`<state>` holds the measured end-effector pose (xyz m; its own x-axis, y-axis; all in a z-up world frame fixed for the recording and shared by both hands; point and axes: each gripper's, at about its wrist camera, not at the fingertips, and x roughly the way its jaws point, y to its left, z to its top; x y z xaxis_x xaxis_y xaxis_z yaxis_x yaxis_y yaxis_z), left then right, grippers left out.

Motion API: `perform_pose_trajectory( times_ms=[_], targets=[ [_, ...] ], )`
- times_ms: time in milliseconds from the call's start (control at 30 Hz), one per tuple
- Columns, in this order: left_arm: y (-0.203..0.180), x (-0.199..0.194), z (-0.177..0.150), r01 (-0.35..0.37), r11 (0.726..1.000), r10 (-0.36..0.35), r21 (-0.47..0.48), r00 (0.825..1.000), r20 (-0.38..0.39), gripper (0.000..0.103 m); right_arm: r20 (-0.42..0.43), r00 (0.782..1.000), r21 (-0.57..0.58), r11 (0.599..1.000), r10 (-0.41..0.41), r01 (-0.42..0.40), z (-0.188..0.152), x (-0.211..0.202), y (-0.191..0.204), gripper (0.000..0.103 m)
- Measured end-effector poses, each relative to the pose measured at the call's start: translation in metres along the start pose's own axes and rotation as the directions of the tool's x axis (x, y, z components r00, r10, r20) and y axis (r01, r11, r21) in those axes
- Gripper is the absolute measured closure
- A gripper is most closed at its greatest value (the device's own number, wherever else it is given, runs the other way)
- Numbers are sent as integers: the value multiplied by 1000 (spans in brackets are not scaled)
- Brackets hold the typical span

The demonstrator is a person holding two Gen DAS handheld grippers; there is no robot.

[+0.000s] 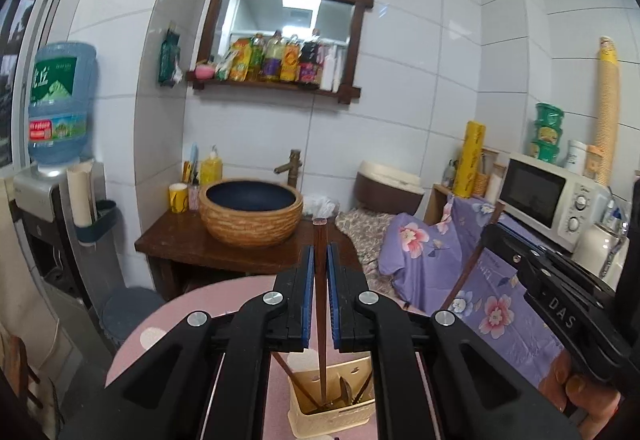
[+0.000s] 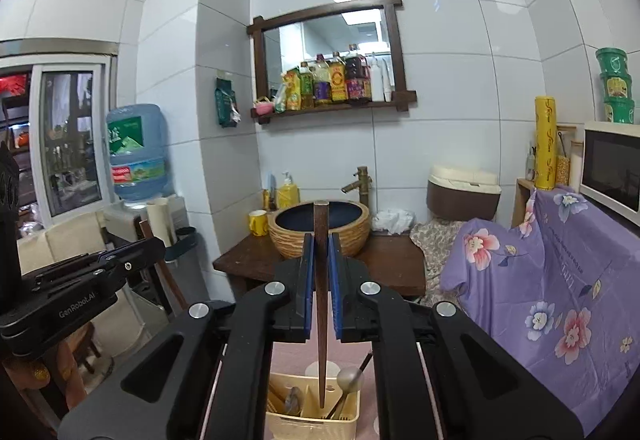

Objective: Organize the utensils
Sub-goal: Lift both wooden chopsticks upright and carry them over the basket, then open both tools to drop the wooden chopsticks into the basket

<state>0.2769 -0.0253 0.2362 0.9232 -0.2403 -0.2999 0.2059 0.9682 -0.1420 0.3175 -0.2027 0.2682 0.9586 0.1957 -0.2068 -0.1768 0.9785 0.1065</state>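
Note:
My left gripper (image 1: 319, 252) is shut on a dark brown chopstick (image 1: 320, 280) held upright, its tip down in a cream utensil holder (image 1: 332, 420) on the pink table (image 1: 168, 324). My right gripper (image 2: 320, 244) is shut on a second brown chopstick (image 2: 321, 280), also upright, its tip inside the same cream holder (image 2: 312, 424). The holder also has other chopsticks and a metal spoon (image 2: 349, 376). The right gripper also shows at the right of the left wrist view (image 1: 552, 296), and the left gripper at the left of the right wrist view (image 2: 72, 292).
Behind the table stand a wooden washstand with a woven basin (image 1: 251, 213), a water dispenser (image 1: 60, 175) at left, a purple floral cloth (image 2: 552, 280) and a microwave (image 1: 552, 199) at right. A mirror shelf with bottles (image 2: 332, 83) hangs on the tiled wall.

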Motion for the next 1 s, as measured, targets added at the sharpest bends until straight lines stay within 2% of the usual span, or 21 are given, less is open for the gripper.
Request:
perform_pose_trajectory(
  times_ms=[100,400,633,833,933,967,1000],
  targets=[
    [5,17,-19,-16,1000,15,-14,1000,-25,95,-33,999,-22,999,-32,32,-26,19,-2,95],
    [11,42,-78,-7,1000,5,-13,993,-116,95,-137,990,-10,1000,-30,28,-83,46,-11,95],
    [22,56,-96,-16,999,9,-39,985,-171,95,-175,984,-5,999,-34,33,-101,53,-15,95],
    [24,64,-108,6,999,-14,-37,975,-220,95,-148,988,-25,999,-44,41,-107,49,-12,95],
    [22,61,-113,8,1000,-12,-20,976,-219,95,-137,990,-28,999,-39,36,-110,46,-10,95],
    [22,59,-115,12,1000,-16,-19,976,-218,94,-132,990,-30,999,-42,38,-111,45,-10,95],
    [22,57,-117,15,1000,-19,-22,975,-219,87,-129,991,-33,999,-45,41,-112,43,-10,95]
  ],
)
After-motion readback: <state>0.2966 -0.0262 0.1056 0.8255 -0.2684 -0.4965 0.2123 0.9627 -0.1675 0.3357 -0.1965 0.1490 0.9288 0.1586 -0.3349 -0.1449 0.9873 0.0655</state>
